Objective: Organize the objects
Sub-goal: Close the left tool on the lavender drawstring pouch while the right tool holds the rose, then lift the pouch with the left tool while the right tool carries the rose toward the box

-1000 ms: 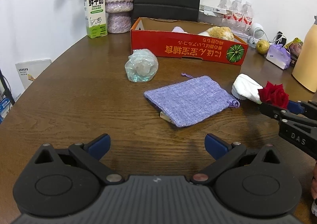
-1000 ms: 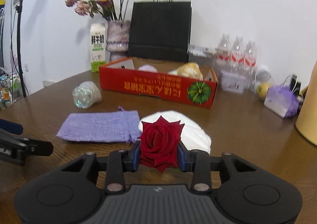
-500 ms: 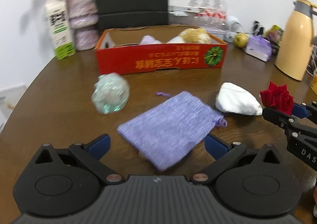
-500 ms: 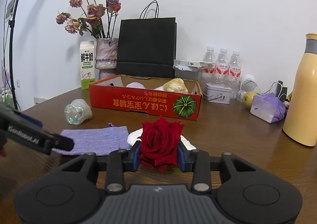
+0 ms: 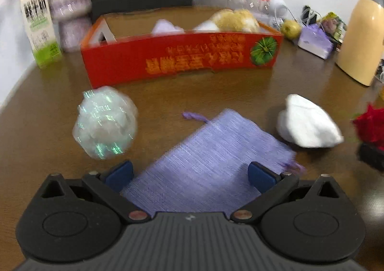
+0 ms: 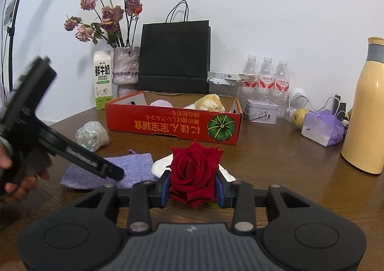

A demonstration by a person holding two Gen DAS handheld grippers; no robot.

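Since a moment ago the left gripper [image 5: 190, 175] has dropped low over the pouch [image 5: 211, 165], jaws wide apart with the cloth between them. Right gripper [image 6: 193, 189] is held above the surface [image 6: 288, 165] with jaws clamped on the rose [image 6: 195, 170]. Pouch lies mid-surface, the white cloth [image 5: 307, 127] beside it, the iridescent bundle [image 5: 105, 122] nearer the red box [image 5: 177, 59] toward the far edge
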